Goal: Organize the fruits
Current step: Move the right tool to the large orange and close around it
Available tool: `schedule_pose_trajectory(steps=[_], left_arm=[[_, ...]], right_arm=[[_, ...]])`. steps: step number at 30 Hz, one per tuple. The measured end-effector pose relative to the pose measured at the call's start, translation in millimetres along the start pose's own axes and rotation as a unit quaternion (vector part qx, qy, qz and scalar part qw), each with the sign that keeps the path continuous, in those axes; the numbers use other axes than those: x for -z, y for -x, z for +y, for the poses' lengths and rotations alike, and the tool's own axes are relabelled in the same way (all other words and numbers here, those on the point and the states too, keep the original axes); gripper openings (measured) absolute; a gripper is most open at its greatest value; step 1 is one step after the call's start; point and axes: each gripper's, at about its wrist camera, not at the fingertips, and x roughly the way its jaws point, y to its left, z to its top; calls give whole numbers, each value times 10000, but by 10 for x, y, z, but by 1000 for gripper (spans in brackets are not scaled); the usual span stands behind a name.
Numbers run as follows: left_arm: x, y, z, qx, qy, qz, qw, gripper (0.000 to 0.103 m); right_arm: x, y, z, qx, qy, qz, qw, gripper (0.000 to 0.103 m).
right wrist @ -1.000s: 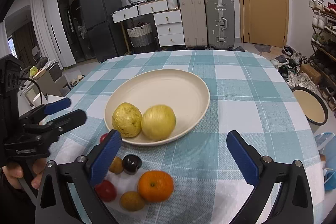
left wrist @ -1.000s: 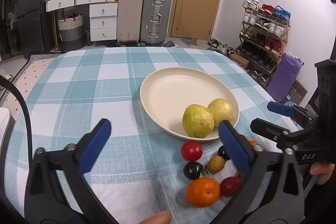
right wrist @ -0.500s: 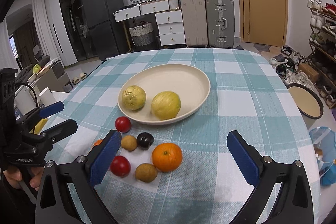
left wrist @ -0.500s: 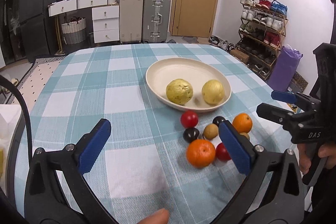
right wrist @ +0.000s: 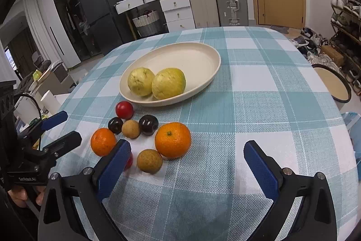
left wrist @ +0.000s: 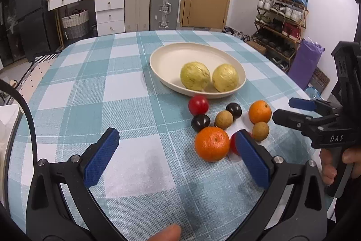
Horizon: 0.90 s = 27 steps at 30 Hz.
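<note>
Left gripper [left wrist: 176, 150] and right gripper [right wrist: 187, 162] both wide apart, empty, low over the tablecloth [left wrist: 126, 92].

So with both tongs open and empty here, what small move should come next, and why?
Probably ease the right tongs forward and down to straddle the nearest orange. Both tongs are open and hold nothing, the plate carries only the two yellow-green fruits, and that orange sits loose on the tablecloth just ahead of the right tongs, with clear cloth on its right side.
</note>
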Motion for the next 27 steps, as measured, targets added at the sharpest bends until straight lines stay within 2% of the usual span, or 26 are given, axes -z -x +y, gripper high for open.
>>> schedule_pose_trajectory(steps=[4, 6, 9, 19, 21, 27], left_arm=[[16, -66, -31, 27, -50, 116, 9999, 102], [13, -101, -45, 32, -77, 185, 9998, 102], [11, -122, -58, 45, -97, 222, 9997, 102], [6, -194, -3, 56, 7, 334, 9994, 102], [4, -197, -11, 65, -20, 330, 9994, 102], [21, -249, -36, 137, -110, 472, 9987, 102]], right_arm=[[23, -52, -29, -115, -56, 99, 9999, 101], [20, -76, -34, -165, -63, 155, 9997, 90], [17, -145, -48, -242, -153, 292, 9992, 81], [-35, -251, -10, -450, -231, 356, 9981, 68], [-47, -268, -7, -502, -270, 389, 9976, 61], [-74, -311, -9, -599, -319, 443, 9967, 50]])
